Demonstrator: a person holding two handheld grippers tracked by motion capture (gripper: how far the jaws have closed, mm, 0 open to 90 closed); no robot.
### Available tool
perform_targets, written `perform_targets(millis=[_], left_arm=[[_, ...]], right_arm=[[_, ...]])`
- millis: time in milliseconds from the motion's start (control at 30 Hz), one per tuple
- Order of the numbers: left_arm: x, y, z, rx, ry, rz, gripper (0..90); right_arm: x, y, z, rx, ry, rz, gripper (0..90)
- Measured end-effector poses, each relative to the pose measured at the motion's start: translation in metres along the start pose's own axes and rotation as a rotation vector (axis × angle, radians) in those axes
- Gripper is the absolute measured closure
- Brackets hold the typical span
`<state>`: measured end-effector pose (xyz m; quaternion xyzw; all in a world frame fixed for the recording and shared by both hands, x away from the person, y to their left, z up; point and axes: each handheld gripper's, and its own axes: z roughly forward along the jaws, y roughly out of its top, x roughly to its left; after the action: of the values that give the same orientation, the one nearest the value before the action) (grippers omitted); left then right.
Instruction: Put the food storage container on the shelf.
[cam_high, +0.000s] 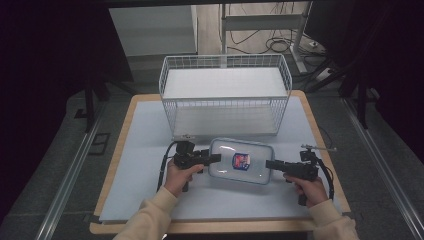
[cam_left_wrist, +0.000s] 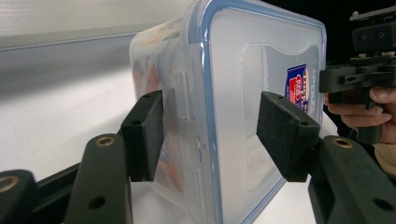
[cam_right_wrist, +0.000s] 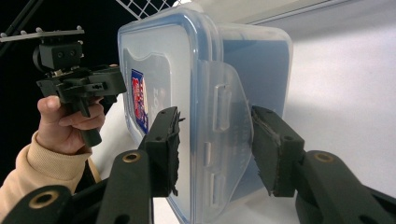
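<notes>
A clear plastic container (cam_high: 241, 161) with a blue-sealed lid and a blue and red label lies on the white table mat. My left gripper (cam_high: 212, 158) holds its left end. In the left gripper view the pads (cam_left_wrist: 144, 135) press the container (cam_left_wrist: 233, 70) from below and on the lid, beside a side latch. My right gripper (cam_high: 270, 164) is at the right end. In the right gripper view its jaws straddle the container (cam_right_wrist: 163, 56) around a latch flap (cam_right_wrist: 226, 112), and a gap shows at the lid-side pad (cam_right_wrist: 166, 149).
A white wire basket (cam_high: 225, 95) stands just behind the container, with its open front towards me. The white mat (cam_high: 145, 150) covers the wooden table. Beyond the table are desk legs and floor cables.
</notes>
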<state>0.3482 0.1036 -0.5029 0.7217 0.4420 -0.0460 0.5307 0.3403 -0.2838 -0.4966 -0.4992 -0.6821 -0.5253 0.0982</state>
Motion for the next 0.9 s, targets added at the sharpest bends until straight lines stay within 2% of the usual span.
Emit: perform_targets(millis=[133,267,300,467,567,900], left_arm=[[0.000,0.000,-0.005,-0.015,0.005,-0.001,43.1],[-0.004,0.002,-0.013,-0.036,-0.007,-0.003,45.1],[-0.006,0.004,-0.017,-0.043,-0.003,0.009,45.2],[-0.011,0.007,-0.022,-0.048,0.001,0.017,45.2],[-0.013,0.007,-0.024,-0.048,0.000,0.022,45.2],[-0.020,0.012,-0.033,-0.055,0.002,0.038,45.8]], right_arm=[[0.003,-0.002,0.002,0.005,0.002,0.015,53.8],[0.004,-0.001,0.001,-0.002,0.025,0.020,53.8],[0.008,0.000,0.000,-0.009,0.030,0.009,53.8],[0.013,0.003,-0.002,-0.019,0.038,-0.006,53.8],[0.018,0.006,-0.004,-0.032,0.035,-0.031,53.8],[0.026,0.013,-0.007,-0.056,0.041,-0.056,53.7]])
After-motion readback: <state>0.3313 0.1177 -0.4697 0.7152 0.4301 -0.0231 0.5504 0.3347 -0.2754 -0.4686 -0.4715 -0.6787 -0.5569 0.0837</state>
